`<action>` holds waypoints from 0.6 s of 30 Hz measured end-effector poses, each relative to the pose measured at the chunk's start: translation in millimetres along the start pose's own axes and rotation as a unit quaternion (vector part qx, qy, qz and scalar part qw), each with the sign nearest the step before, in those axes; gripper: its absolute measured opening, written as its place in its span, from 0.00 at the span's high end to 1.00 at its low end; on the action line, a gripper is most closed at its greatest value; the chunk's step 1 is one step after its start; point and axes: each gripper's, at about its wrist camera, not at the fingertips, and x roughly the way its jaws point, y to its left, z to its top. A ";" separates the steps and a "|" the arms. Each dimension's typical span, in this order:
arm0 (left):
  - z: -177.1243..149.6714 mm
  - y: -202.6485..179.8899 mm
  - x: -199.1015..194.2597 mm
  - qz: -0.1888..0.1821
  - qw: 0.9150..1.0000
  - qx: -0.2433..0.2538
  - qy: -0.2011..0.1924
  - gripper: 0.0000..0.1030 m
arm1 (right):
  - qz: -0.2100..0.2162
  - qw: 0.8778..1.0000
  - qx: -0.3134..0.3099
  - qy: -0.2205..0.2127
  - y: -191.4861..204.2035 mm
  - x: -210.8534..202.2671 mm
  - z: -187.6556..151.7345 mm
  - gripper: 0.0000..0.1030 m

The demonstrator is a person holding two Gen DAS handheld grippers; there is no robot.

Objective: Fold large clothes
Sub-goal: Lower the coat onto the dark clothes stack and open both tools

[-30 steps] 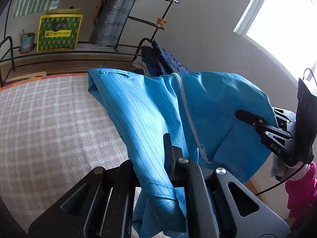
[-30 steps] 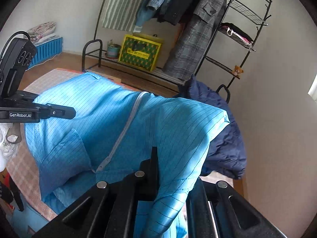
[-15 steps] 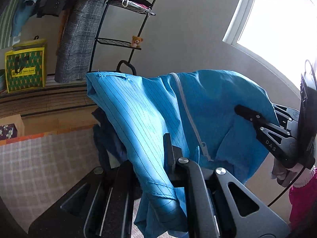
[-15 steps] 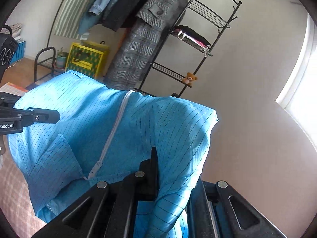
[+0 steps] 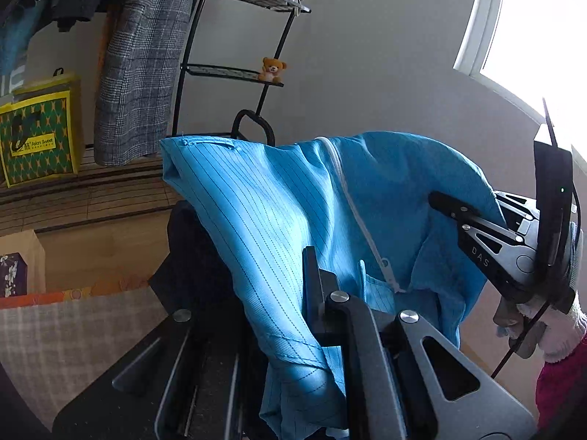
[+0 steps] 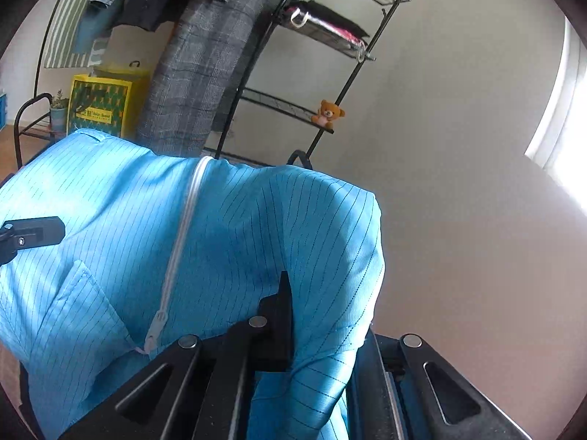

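Right gripper (image 6: 293, 315) fingertips under blue garment (image 6: 227, 227)

Blue pinstriped zip-front garment (image 5: 279, 198), draped, held aloft, bunched.

Left wrist view: yellow-green bag (image 5: 36, 135) carries a yellow label reading "Asian Sweet", smaller line beneath illegible. Right gripper (image 5: 436, 198), seen from the side, is marked "DAS" on its arm. Right wrist view: same bag (image 6: 101, 104), label too small to read with confidence.
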 end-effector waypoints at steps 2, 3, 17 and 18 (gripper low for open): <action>-5.5 9.1 14.5 0.038 0.999 -0.018 0.017 0.85 | -0.012 0.999 -0.003 0.038 1.3 26.3 -7.0 0.80; -7.7 13.9 18.7 0.052 0.998 -0.028 0.022 0.81 | -0.037 0.998 -0.006 0.045 1.7 33.5 -10.6 0.68; -11.8 7.3 -50.8 0.082 0.996 -0.011 -0.020 0.39 | -0.030 0.997 0.072 0.002 -34.7 -30.5 -21.9 0.43; -13.2 3.8 -61.5 0.080 0.996 -0.007 -0.023 0.39 | -0.026 0.997 0.073 -0.001 -33.9 -38.6 -22.2 0.43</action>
